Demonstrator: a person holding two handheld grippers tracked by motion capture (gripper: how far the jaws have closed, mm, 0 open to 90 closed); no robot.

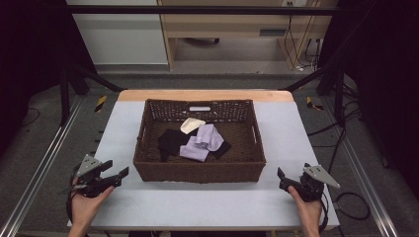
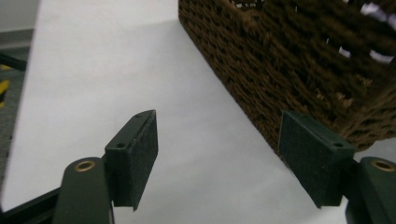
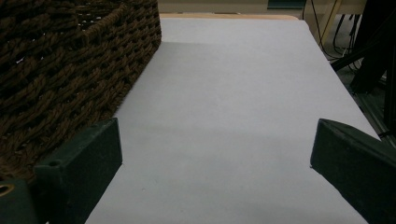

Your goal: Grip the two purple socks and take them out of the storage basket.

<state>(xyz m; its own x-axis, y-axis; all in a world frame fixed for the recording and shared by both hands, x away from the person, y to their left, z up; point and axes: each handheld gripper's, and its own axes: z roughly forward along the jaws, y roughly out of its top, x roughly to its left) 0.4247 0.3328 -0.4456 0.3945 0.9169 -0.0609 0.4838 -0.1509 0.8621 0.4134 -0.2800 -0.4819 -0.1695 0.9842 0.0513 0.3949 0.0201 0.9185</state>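
Looking like the very start here: both grippers, left (image 1: 114, 174) and right (image 1: 285, 178), sit on the table (image 1: 207, 207) with jaws wide and empty, flanking the basket (image 1: 197, 170), so next someone probably reaches in for the lilac cloth (image 1: 202, 143).

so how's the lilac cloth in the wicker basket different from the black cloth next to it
The crumpled lilac cloth is pale; the flat black cloth is dark and hard to pick out against the brown wicker basket. The lilac cloth is bunched into folds and partly overlaps the black cloth, which lies spread out beneath it. The lilac cloth sits near the middle, the black cloth more to the left. Both lie inside the basket, untouched by either gripper.
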